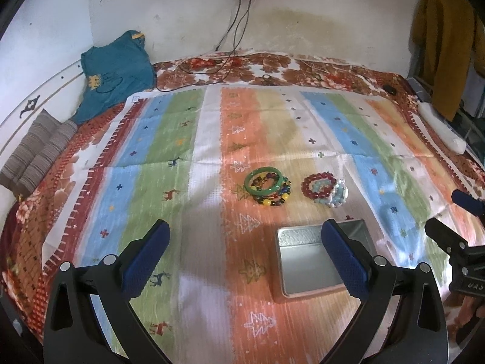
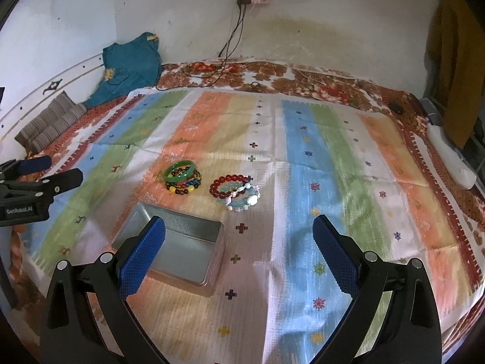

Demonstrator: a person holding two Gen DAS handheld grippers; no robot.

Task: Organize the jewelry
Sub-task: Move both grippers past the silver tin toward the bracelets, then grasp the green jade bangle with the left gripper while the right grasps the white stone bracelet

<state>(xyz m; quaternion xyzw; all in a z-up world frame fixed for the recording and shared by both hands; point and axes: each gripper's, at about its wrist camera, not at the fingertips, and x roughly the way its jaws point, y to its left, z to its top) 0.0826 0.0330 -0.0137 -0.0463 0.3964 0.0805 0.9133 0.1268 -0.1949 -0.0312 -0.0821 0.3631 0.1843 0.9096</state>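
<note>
A striped cloth [image 1: 272,139] with small tree, deer and cross motifs is spread over a floral blanket [image 1: 272,69] on a bed. Near the middle of the cloth lie two small heaps of jewelry, close to each other but apart. In the left heap a green bangle [image 1: 263,179] rests on top of dark bead bracelets with yellow and blue beads [image 1: 274,198]. In the right heap a red bead bracelet [image 1: 318,186] overlaps pale blue and white bead bracelets [image 1: 335,197]. Nearer the cameras than both heaps sits an open, empty rectangular metal tin [image 2: 188,248], with none of the jewelry touching it. The left hand-held gripper [image 1: 247,254] hovers above the cloth with its blue-padded fingers spread wide and nothing between them; one finger overlaps the tin in its own view. The right hand-held gripper [image 2: 239,251] is likewise wide open and holds nothing, hovering just right of the tin. A teal garment [image 1: 116,69] and a striped folded cloth [image 1: 39,148] lie at the far left by the wall.
</note>
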